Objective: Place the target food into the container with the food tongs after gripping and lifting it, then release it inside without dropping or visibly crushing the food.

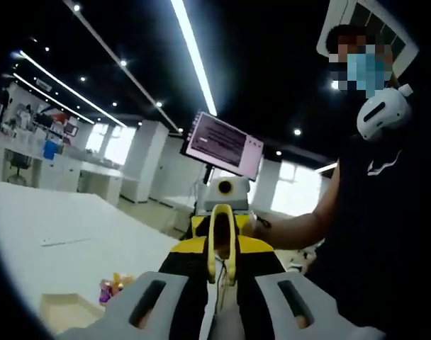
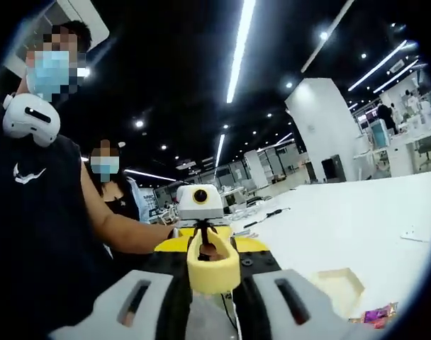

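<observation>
Both grippers' jaw state unclear; monitor (image 1: 224, 144) in left gripper view, second person (image 2: 110, 185) in right.

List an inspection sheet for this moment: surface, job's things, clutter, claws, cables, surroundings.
Surface: wide white table.
Job's things: shallow cream tray with cut corners on the table, nothing seen in it; pink-and-purple wrapped food beside it; yellow plastic tongs held up between the two claws, off the table.
Clutter: small white item on the table.
Grippers: left claw and right claw face each other; which one grips the tongs cannot be told.
Cables: thin dark lead lying on the table.
Surroundings: person in black top, second person behind, lit monitor, ceiling strip lights.
</observation>
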### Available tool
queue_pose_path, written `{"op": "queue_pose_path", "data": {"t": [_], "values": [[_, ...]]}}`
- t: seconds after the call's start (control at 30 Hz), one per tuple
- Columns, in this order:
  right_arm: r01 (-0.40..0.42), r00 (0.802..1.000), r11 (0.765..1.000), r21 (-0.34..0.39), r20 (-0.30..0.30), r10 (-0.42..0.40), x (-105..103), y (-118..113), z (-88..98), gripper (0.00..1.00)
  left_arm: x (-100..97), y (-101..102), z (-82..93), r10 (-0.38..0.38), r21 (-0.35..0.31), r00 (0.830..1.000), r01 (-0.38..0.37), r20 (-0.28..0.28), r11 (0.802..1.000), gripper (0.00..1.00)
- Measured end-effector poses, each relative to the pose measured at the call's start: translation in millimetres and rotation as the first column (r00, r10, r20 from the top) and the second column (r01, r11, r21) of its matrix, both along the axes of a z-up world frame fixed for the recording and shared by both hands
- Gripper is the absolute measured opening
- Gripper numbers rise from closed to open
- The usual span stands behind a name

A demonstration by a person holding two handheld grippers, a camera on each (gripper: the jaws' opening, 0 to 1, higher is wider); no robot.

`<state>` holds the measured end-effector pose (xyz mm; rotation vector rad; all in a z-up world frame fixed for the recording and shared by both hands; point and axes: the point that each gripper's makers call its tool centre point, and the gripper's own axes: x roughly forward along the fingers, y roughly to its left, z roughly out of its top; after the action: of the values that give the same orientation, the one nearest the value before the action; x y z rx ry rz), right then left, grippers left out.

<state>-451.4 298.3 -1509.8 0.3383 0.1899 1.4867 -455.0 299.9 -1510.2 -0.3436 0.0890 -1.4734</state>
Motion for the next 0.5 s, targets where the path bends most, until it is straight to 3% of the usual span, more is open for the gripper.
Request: {"op": "queue_pose_path", "data": {"t": [0.1, 0.17, 0.5], "values": [[-0.006, 1.0, 1.0, 0.005, 0.003, 0.006, -3, 0, 9.7, 0.19, 0.3, -1, 4.5, 0.013, -0.021, 1.0, -0.013, 0.012, 1.0, 0.23], [0.004, 1.0, 1.0, -0.024, 0.025, -0.004, -3, -1, 9.9, 0.19, 3.7, -1, 4.0, 0.048, 0.003, 0.996, -0.049, 0.068, 0.999, 0.27], [0.03, 1.0, 0.999, -0.023, 0.007, -0.03, 4, -8, 9.0, 0.2, 12.0, 8, 4.8, 0.072, 0.038, 0.995, -0.075, 0.071, 0.996, 0.28]]}}
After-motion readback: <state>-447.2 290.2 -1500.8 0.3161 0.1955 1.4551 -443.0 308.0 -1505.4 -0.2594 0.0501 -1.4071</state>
